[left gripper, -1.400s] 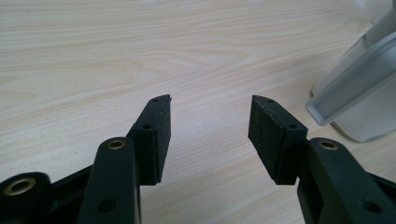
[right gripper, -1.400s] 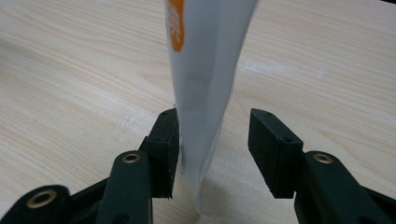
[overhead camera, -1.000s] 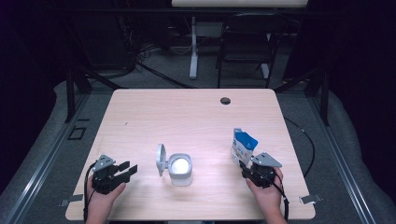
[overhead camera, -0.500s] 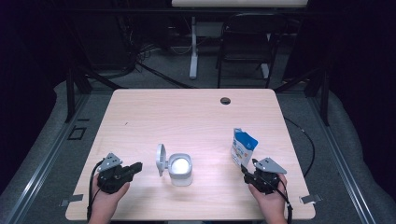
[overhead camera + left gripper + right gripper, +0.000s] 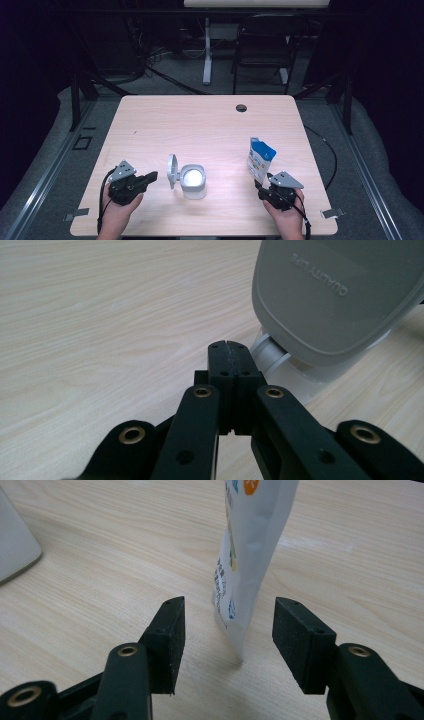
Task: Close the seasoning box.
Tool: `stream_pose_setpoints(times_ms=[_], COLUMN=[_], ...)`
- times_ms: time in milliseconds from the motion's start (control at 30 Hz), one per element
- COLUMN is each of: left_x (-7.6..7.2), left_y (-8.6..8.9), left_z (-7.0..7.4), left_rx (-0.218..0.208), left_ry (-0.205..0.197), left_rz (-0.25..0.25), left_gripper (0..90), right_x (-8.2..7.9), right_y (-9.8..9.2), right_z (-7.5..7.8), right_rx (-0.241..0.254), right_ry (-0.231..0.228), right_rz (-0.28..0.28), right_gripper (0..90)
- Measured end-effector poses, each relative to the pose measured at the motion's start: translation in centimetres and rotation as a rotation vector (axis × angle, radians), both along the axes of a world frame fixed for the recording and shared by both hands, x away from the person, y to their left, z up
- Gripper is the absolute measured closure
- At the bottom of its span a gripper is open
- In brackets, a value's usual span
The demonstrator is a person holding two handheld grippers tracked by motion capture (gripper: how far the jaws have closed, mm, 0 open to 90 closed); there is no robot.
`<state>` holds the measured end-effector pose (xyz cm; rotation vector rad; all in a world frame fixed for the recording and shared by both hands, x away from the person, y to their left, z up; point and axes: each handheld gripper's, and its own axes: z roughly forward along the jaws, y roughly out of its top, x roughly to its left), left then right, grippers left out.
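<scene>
Left side: the left gripper (image 5: 150,176) rests low over the tabletop (image 5: 200,125), its fingers (image 5: 227,362) pressed together with nothing between them, having just closed. They point at the grey hinged lid (image 5: 340,295) of the container (image 5: 192,181), which stands upright and open just beside the fingertips, not touching as far as the left gripper view shows. The container sits near the front middle of the tabletop, white contents visible inside.

Right side: the pouch (image 5: 260,160), white and blue, stands upright on the tabletop near the front right, well apart from the container. The right gripper (image 5: 261,186) sits just in front of it. In the right gripper view its fingers (image 5: 167,630) stand apart, and the narrow lower edge of the pouch (image 5: 247,565) lies just beyond the gap between them; neither pad touches it.

Judgement: the step in hand appears to be taking hold of the pouch. To do it well, the right gripper should advance until the pouch edge sits fully between the pads, centred, then close on the stiffer seam rather than the soft belly, so the pouch neither buckles nor topples. The closed left gripper is placed to steady the container.
</scene>
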<state>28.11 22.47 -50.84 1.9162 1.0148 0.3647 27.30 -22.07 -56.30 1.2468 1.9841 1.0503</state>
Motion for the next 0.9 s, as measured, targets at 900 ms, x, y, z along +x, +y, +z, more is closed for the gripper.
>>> stream_pose_setpoints(times_ms=[900], left_x=[-0.4], left_y=[-2.2], left_z=[1.8], left_rx=[-0.053], left_ry=[-0.022], left_rz=[-0.073], left_gripper=[90.0], right_x=[-0.2], right_y=[0.1], right_z=[-0.1], right_rx=[0.004], right_ry=[0.011], right_rz=[-0.01], right_gripper=[45.4])
